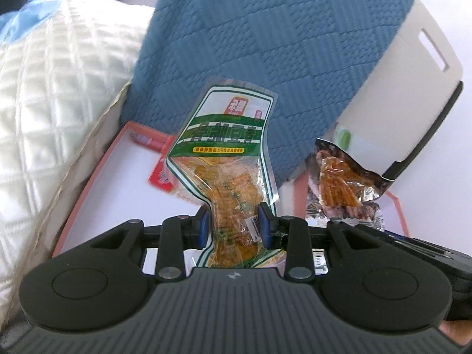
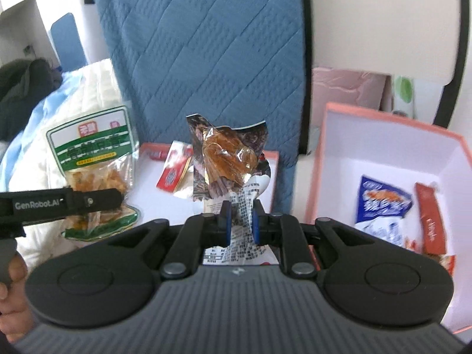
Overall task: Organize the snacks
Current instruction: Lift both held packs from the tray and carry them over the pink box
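The left gripper point(image 1: 235, 225) has its jaws closed on a green-and-white snack packet point(image 1: 227, 159), pinching it low down so that the printed top stands up beyond the blue pads point(image 1: 206, 227) and the clear part with the orange pieces sits right between them. The packet is lifted clear of the surface below.

Under and beyond those jaws lies a shallow pink-rimmed tray point(image 1: 88, 183) with a white floor. On it, just behind the held packet, is a red sachet point(image 1: 160, 178), and farther back a second red one point(image 1: 144, 140).

The right gripper point(image 2: 239, 221) has its jaws closed on a dark snack packet point(image 2: 228, 159) with a clear window showing brownish-orange strips. They grip its printed lower end, and the crumpled top rises past the fingertips. From this side, the green-and-white packet hangs off to the left of the jaws, with the black arm of the left gripper crossing in front of it.

To the right of the right jaws sits a deeper pink box point(image 2: 368, 135) with white walls. In it lie a blue-and-white packet point(image 2: 383, 203) and a red packet point(image 2: 430, 221), just beside each other.

Behind both pairs of jaws hangs a blue quilted cover point(image 2: 206, 44). A white quilted cushion point(image 1: 53, 103) bulges to the left of the left jaws. A hand point(image 2: 11, 301) shows at the lower left edge of the right wrist view.
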A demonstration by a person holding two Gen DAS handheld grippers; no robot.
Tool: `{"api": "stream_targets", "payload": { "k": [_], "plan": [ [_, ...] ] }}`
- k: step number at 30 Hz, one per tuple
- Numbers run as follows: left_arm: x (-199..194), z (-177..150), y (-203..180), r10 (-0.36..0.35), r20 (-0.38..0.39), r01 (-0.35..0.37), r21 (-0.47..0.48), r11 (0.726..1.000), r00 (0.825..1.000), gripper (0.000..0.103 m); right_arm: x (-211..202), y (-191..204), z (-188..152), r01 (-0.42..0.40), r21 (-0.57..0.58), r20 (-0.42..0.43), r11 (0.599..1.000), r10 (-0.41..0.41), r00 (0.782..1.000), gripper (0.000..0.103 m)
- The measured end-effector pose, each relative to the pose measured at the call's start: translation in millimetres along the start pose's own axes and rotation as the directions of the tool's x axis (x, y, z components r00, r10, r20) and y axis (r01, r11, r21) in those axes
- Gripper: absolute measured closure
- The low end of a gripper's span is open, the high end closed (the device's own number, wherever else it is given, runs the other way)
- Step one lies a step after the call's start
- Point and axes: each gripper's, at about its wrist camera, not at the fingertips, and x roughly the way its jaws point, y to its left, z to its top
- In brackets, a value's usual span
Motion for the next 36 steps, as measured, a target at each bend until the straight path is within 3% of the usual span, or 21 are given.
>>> {"api": "stream_targets", "payload": {
  "k": [11, 20, 36],
  "plan": [
    [-13.1, 23.2, -73.7, -0.079, 0.039, 0.076, 0.063, 0.995, 0.996, 0.065, -48.7, -51.3, 31.2, 0.038, 0.050, 0.095, 0.998, -0.043, 0.995, 0.086],
    [-16.4, 19.8, -140.2, -0.144, 0.043, 0.138, 0.119, 0.983, 0.989, 0.065, -78.1, -85.4, 43.7, 0.071, 0.067, 0.143, 0.995, -0.080, 0.986, 0.086],
    [43.6, -27.1, -193.0, -0.130, -0.077, 0.141, 0.153, 0.978, 0.988, 0.065, -62.3, -154.7, 11.1, 0.123, 0.132, 0.065, 0.984, -0.133, 0.989, 0.086]
  ]
}}
